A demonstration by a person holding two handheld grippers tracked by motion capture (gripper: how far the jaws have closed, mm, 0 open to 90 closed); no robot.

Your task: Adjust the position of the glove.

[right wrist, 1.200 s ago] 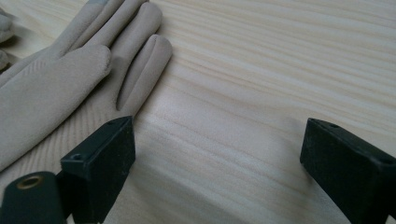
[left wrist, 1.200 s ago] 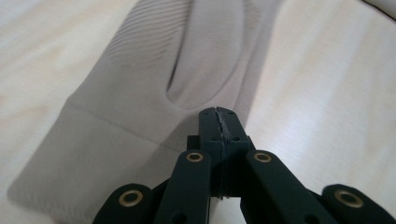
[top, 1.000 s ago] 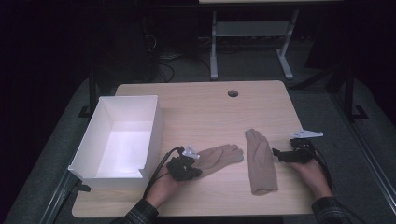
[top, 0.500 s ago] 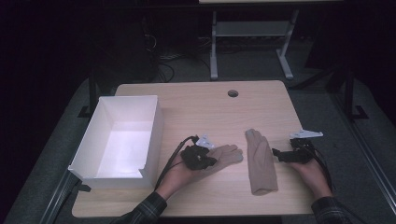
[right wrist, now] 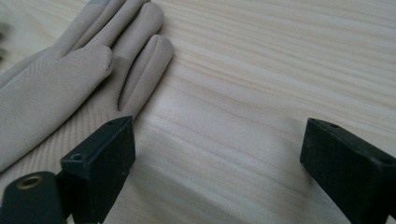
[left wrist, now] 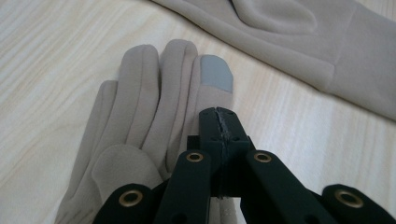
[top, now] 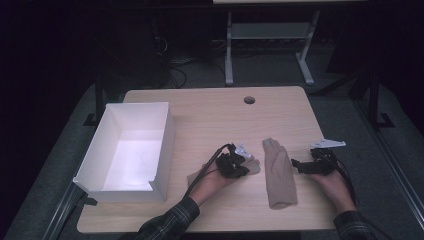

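Left tongs [left wrist: 219, 122] hide glove [left wrist: 140, 116] palm.

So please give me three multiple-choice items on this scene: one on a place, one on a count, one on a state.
1. Where is the white box?
A. the table's left part
B. the table's right part
C. the floor

2. How many beige gloves are there?
A. one
B. two
C. four

3. How do the right claw's jaws stand?
A. wide apart
B. shut on a glove
C. shut on the box

Answers: 1 A, the high view shows it left; 2 B, left glove and right glove; 3 A, bare table between the jaws.
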